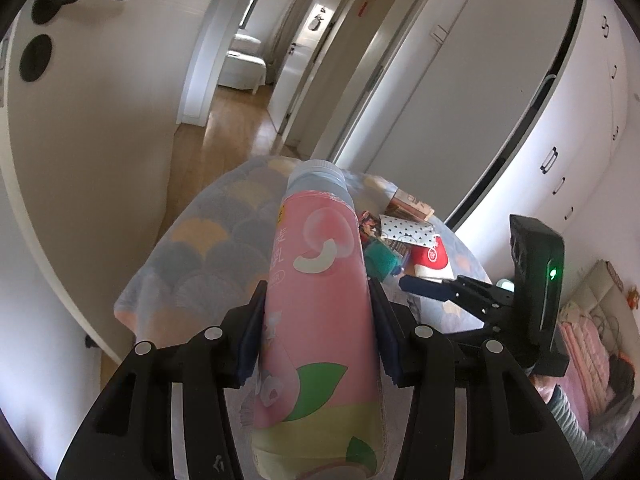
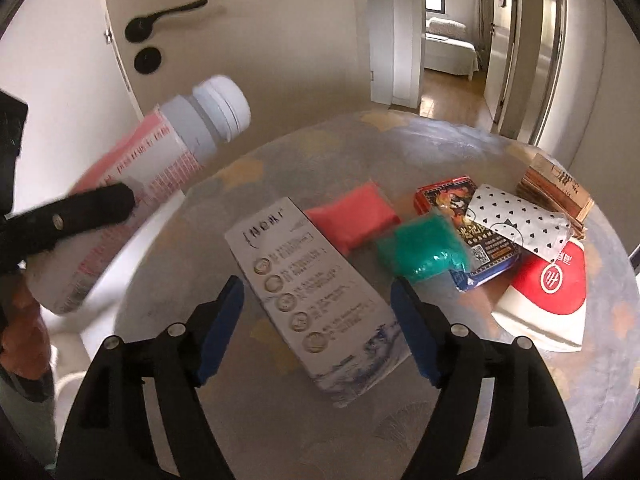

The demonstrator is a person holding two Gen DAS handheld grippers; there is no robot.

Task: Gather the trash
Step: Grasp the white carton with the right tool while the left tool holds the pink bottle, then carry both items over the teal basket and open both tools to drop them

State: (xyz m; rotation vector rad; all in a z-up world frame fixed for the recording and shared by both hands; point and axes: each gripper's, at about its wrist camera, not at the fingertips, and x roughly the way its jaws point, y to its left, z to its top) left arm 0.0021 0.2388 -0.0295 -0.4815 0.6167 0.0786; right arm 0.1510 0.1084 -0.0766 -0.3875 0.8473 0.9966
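Left gripper (image 1: 316, 332): closed on the pink bottle (image 1: 320, 308), pads pressing its sides about midway along the body; the grip sits near the middle, likely so the bottle does not tip either way.
Bottle: held off the table with its white cap pointing away and upward; in the right wrist view it hangs to the left of the table, clear of the other items, which keeps it out of the other hand's way.
Right gripper (image 2: 316, 316): jaws spread wide with nothing pressed between the pads, poised above the white carton (image 2: 316, 300).
Carton: lies flat on the table, long side running diagonally between the open jaws; the wide opening seems chosen to span its width.
Table (image 2: 400, 136): round, covered with a patterned cloth; the trash is on it.
Other trash: a red pouch (image 2: 354, 216) and a green pouch (image 2: 426, 248) lie just beyond the carton, close together; a printed packet (image 2: 456, 200), a white wrapper with black dots (image 2: 520, 220) and a red and white bag (image 2: 548, 288) overlap in a heap to the right, with a brown box (image 2: 556, 188) behind them.
Step in hand: judged from this, one piece is collected and the carton is the next pick.
Risk: the flat carton may slide on the cloth when the jaws close.
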